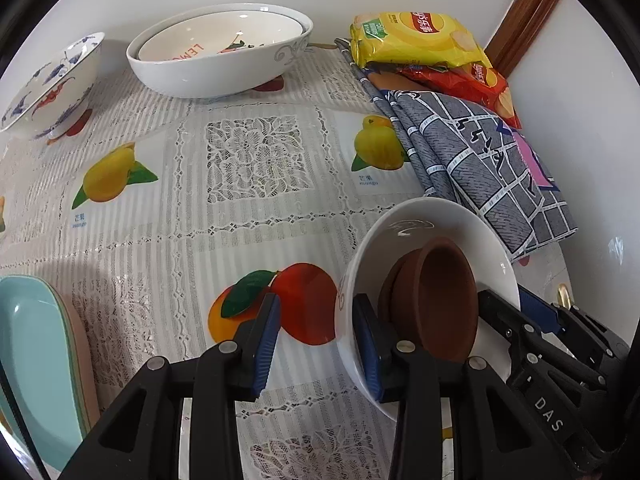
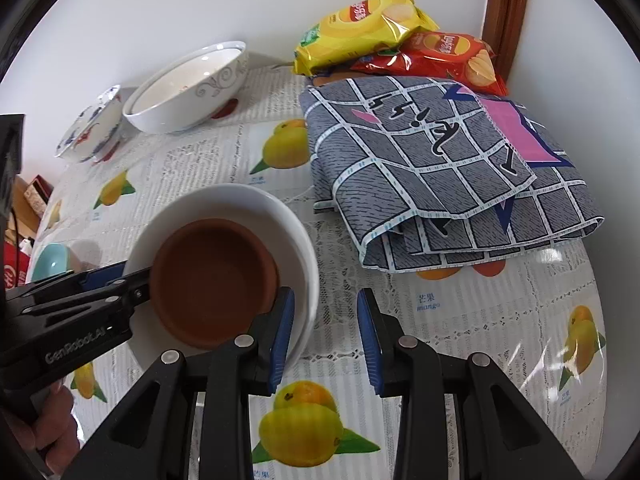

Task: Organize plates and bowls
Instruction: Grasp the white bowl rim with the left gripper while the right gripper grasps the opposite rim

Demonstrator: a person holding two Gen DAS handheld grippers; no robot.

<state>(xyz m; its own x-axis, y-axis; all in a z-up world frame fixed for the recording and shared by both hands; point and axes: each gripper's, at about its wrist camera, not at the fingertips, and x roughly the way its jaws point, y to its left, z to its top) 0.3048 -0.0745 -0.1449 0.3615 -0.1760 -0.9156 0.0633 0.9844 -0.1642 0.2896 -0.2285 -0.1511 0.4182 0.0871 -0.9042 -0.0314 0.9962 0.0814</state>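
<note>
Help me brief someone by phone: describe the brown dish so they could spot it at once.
Start at the folded grey checked cloth by the wall. Just in front of it stands a plain white bowl on the fruit-print tablecloth. The brown dish sits inside that bowl: matte terracotta, the only unglazed, earth-coloured piece among glossy white, patterned and teal crockery.

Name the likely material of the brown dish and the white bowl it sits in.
Brown dish: probably unglazed terracotta, matte with no highlights. White bowl: likely glazed ceramic or porcelain, with a smooth, glossy rim; melamine can't be excluded.
</note>
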